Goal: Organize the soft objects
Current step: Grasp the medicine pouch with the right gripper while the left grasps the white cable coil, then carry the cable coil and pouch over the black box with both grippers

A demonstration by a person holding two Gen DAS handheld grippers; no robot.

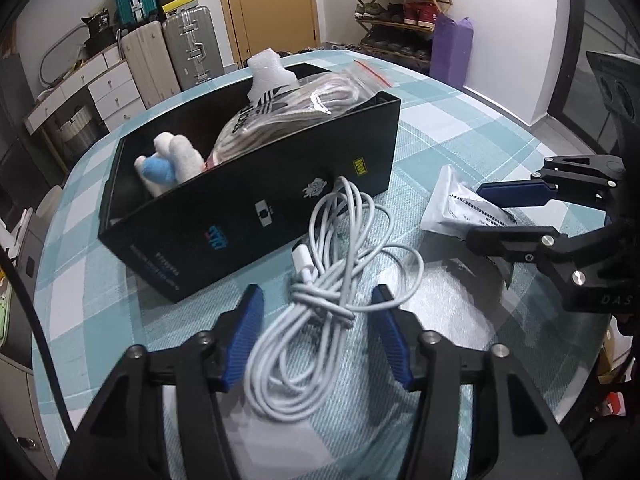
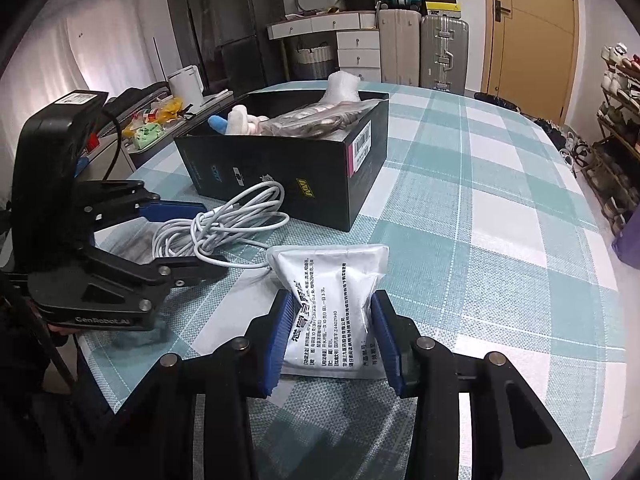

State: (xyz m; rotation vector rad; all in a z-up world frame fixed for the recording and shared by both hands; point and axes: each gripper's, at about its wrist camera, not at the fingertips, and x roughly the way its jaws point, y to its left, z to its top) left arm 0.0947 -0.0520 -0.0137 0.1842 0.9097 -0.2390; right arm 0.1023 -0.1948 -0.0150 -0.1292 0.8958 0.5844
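Left gripper jaws apart, straddling the cable bundle; pads not touching it. Right gripper jaws apart around the near end of the pouch, pads just beside its edges, contact unclear. Pouch has printed Chinese text. Box at 12 o'clock beyond the cable, holding plush, bagged item with Adidas logo, foam. Left gripper body reads "GenRobot.AI".

a home: suitcases, shoe rack, checked table.

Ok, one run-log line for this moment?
left gripper: open around cable | right gripper: open around packet | box: part-filled
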